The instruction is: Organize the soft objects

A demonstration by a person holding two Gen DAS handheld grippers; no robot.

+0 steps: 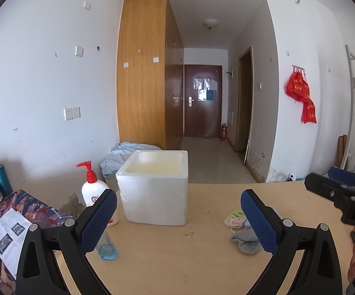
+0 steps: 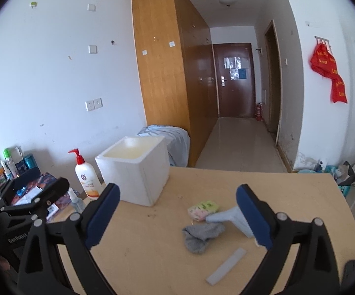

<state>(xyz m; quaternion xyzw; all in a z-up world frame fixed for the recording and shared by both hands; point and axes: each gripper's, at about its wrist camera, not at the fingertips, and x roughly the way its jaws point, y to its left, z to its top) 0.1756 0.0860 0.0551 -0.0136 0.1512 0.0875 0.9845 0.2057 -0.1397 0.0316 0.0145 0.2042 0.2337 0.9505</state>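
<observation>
A grey sock (image 2: 202, 236) lies crumpled on the wooden table (image 2: 152, 258); it also shows in the left wrist view (image 1: 246, 241). Beside it lie a pale blue sock (image 2: 231, 217) and a pink-green patterned soft item (image 2: 203, 208), the latter also in the left wrist view (image 1: 235, 218). A white foam box (image 2: 134, 169) stands open and upright at the table's far left, also in the left wrist view (image 1: 152, 186). My left gripper (image 1: 178, 221) is open and empty above the table. My right gripper (image 2: 178, 217) is open and empty above the socks.
A white lotion pump bottle (image 2: 86, 177) with a red top and a small blue spray bottle (image 1: 106, 245) stand left of the box. A flat white strip (image 2: 226, 265) lies near the front. Cluttered bottles (image 2: 2, 169) sit far left. The table's far edge drops to the floor.
</observation>
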